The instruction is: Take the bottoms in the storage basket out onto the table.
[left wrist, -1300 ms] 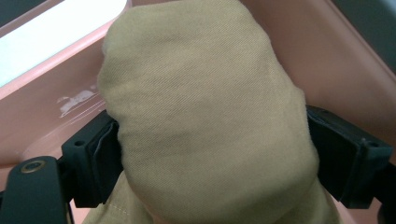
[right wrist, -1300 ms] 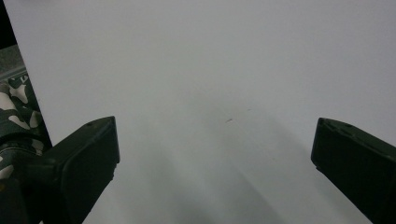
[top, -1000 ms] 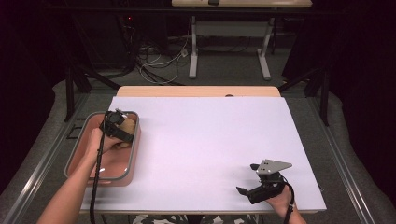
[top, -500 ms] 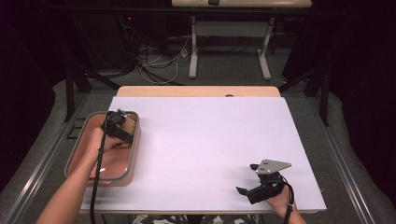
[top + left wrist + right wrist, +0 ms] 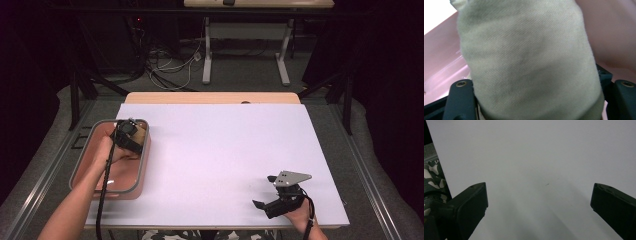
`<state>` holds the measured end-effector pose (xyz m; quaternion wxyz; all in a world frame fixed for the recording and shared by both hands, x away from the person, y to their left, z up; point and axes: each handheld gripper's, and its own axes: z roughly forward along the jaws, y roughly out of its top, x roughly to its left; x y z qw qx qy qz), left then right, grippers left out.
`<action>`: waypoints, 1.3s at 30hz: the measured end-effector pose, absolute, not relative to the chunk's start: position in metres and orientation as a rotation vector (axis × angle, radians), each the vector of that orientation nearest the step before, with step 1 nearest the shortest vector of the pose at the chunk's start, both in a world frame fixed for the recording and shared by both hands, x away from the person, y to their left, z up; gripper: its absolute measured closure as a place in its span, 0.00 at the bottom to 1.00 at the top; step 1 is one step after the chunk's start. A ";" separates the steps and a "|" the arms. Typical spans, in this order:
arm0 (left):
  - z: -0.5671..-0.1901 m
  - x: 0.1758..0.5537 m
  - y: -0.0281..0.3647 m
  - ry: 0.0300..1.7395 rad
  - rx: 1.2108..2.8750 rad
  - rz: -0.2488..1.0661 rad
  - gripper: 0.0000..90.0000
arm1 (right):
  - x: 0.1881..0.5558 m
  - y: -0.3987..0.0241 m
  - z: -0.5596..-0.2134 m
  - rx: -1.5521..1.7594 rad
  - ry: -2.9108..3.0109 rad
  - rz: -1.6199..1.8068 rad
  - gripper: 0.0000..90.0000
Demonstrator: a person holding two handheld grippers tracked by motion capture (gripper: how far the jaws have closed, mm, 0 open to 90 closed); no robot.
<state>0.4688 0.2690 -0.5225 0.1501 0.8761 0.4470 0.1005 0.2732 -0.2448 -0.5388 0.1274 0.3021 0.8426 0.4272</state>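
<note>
A pink tray (image 5: 82, 167) sits at the table's left edge. Inside its far end lies a beige cloth bundle (image 5: 141, 134). My left gripper (image 5: 131, 131) reaches down onto it. In the left gripper view the cloth bundle (image 5: 529, 57) bulges between the two jaws, whose pads touch both its sides. The left gripper (image 5: 536, 85) has just been closing its jaws on the cloth. My right gripper (image 5: 263, 192) rests near the table's front right edge. In the right gripper view the gripper (image 5: 539, 202) is wide open over the bare white surface.
A white board (image 5: 225, 150) covers the wooden table (image 5: 210, 97). Another table's legs (image 5: 206, 55) and loose cables (image 5: 170, 62) lie on the floor beyond. Camouflage fabric (image 5: 431, 177) shows past the table's near edge.
</note>
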 end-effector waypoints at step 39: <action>-0.508 0.449 0.279 1.284 2.423 0.352 0.32 | 0.273 -0.247 -0.539 0.889 2.447 1.238 0.01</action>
